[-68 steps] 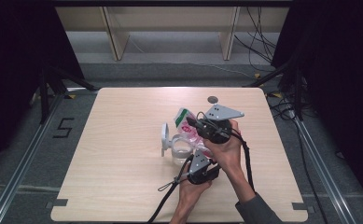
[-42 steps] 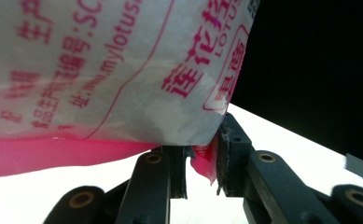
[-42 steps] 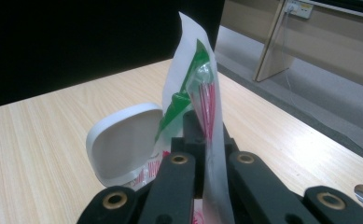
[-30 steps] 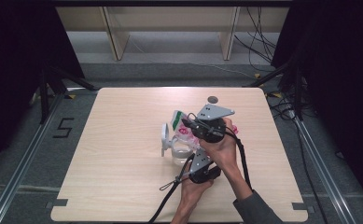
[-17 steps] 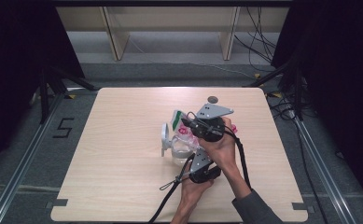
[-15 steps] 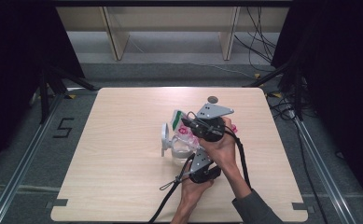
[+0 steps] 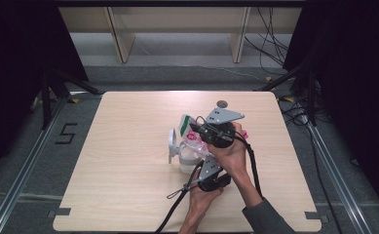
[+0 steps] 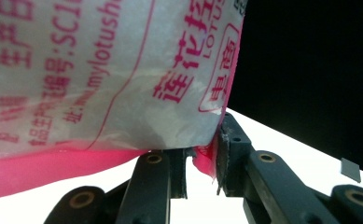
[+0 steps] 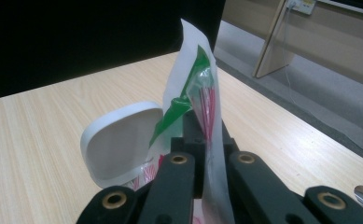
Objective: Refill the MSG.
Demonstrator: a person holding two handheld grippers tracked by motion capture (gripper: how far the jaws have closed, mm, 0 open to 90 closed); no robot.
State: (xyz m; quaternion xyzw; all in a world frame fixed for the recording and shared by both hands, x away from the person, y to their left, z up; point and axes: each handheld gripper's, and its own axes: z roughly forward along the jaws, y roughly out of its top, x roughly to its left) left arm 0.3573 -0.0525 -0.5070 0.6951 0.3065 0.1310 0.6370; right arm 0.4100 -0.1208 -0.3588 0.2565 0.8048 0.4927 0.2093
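While the plastic bag [image 7: 193, 132] is held at centre frame above the white container [image 7: 183, 155], its lower edge is pinched by the left gripper [image 8: 202, 161] and its upper edge is clamped by the right gripper [image 9: 211, 140], so the bag stands upright between them.

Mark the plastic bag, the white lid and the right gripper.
plastic bag [image 8: 100, 70], left gripper view, on its printed white face.
white lid [image 9: 116, 147], right gripper view, on its inner face.
right gripper [image 9: 207, 126], right gripper view, between the jaw tips, shut on the bag's edge.
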